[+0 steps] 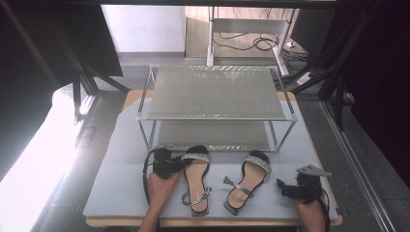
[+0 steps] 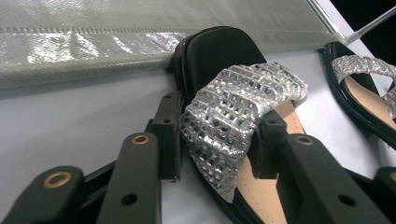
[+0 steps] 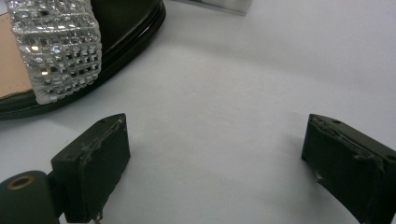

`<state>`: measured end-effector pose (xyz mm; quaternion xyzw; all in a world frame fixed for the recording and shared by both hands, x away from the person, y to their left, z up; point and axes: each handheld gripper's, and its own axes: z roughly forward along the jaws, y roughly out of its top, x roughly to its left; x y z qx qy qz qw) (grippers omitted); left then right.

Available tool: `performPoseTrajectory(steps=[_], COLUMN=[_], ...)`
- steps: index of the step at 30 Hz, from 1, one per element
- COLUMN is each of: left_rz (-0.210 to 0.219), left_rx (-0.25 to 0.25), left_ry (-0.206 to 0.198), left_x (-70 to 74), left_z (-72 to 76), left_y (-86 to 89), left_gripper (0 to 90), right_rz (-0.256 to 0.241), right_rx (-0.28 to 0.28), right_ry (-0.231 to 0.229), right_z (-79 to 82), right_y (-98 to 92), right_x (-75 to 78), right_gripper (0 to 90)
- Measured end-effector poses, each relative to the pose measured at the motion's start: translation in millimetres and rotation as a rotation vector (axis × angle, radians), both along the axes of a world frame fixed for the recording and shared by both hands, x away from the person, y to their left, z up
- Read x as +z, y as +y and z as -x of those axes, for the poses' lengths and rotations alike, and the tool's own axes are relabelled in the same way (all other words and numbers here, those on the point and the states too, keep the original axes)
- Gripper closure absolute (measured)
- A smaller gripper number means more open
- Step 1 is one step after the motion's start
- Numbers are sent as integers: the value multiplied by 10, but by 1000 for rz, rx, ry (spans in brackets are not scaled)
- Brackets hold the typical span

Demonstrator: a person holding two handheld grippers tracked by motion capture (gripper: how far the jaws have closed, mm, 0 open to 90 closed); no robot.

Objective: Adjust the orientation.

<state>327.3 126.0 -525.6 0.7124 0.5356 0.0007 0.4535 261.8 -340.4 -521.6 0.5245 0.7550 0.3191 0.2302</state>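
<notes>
In the high view, the person's forearms are cut off by the bottom edge. A two-level rack (image 1: 215, 92) stands at the far side of the table (image 1: 116, 188). In front of the rack lie two sandals. The left gripper (image 1: 180, 163) is at the toe strap of the left sandal (image 1: 196, 180), but its jaws are too small here to judge. The right sandal (image 1: 247, 181) lies beside it, apart from both grippers. The right gripper (image 1: 282, 188) rests on the mat, further from the rack and to the right of the right sandal.

In the left gripper view, the left gripper (image 2: 217, 140) pinches the glittering strap (image 2: 233, 112) of the left sandal (image 2: 219, 51) between its jaws; the heel is cut off below. The toe touches the lower shelf of the rack (image 2: 84, 42).

In the right gripper view, the right gripper (image 3: 215, 158) is spread wide, with only the bare mat between the jaws. The right sandal (image 3: 126, 23) lies at the upper left, apart from the jaws, and is partly cut off.
</notes>
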Motion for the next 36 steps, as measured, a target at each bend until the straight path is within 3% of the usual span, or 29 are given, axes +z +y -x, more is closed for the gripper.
performPoseTrajectory(steps=[7, 20, 25, 30, 36], left_rz=[31, 38, 85, 84, 117], left_rx=[-18, -49, -75, -102, -126], left_ry=[25, 41, 70, 71, 62], left_x=[48, 286, 347, 449, 595], left_z=[-40, -46, -46, -38, -4], left_y=[45, 188, 230, 233, 235], left_gripper=[658, 680, 682, 683, 683], right_rz=[0, 1, 1, 1, 1], right_rx=[0, 0, 0, 0, 0], right_ry=[0, -1, -1, -1, -1], right_z=[0, 1, 1, 1, 1], right_y=[0, 0, 0, 0, 0], right_x=[0, 0, 0, 0, 0], right_gripper=[71, 71, 71, 71, 71])
